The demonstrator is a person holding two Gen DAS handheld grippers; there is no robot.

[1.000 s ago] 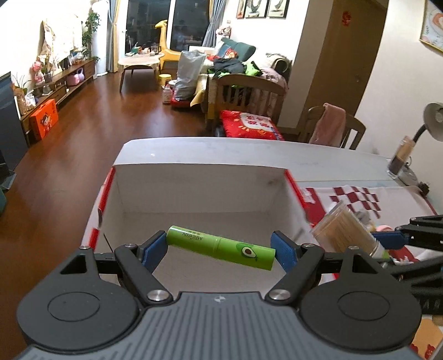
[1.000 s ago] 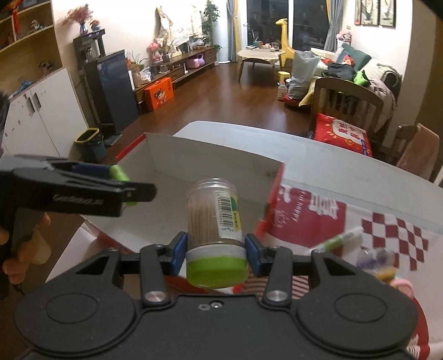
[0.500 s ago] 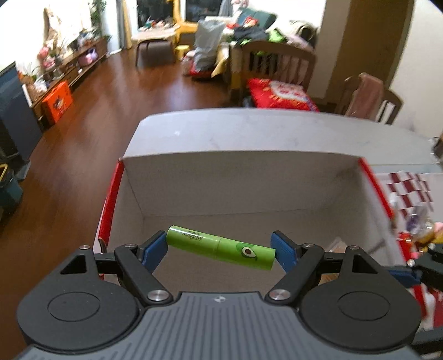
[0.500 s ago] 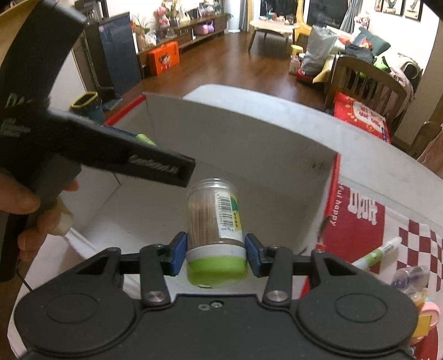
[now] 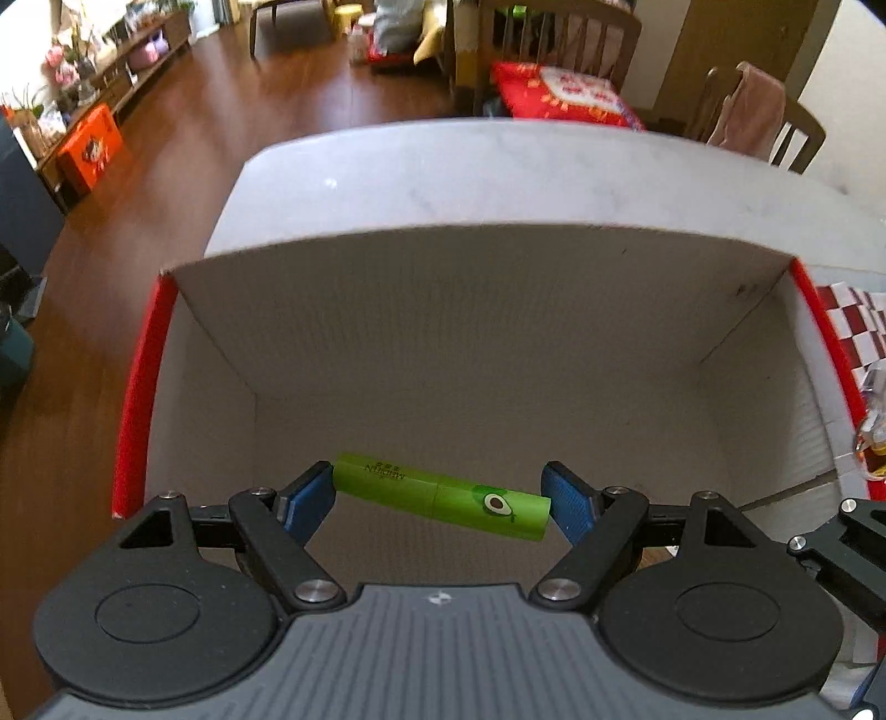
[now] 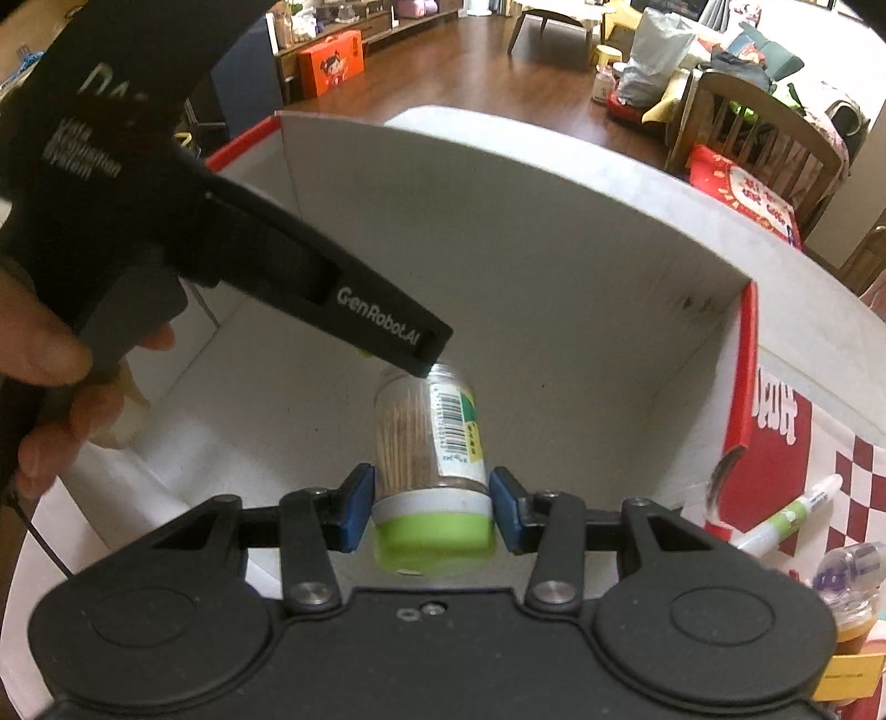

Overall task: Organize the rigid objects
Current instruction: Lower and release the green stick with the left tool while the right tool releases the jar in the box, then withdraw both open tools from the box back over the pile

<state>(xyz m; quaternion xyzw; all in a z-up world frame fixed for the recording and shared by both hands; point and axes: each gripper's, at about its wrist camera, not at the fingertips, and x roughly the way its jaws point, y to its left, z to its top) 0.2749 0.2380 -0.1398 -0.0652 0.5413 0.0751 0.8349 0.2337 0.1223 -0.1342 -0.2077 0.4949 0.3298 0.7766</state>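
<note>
Left tool (image 5: 440, 498) clamps a green tube (image 5: 443, 501); only the right view shows the right tool (image 6: 432, 507) gripping its toothpick jar (image 6: 429, 459).

Dark wood floor (image 5: 288, 111), wooden chairs (image 5: 775, 116), low cabinet (image 5: 138, 50) w/ orange box (image 5: 91, 141)

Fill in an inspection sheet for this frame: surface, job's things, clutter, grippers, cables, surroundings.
Surface: pale tabletop; red-and-white checked cloth at its right.
Job's things: open cardboard box, white inside, red outside, floor bare; green tube with an avocado print; toothpick jar with a green lid.
Clutter: marker pen and small plastic bottle on the cloth, outside the box.
Grippers: left gripper shut on the green tube endwise, over the box; right gripper shut on the toothpick jar near its lid, over the box.
Cables: thin dark cord below the hand holding the left gripper.
Surroundings: wooden floor, wooden chairs, orange box.
</note>
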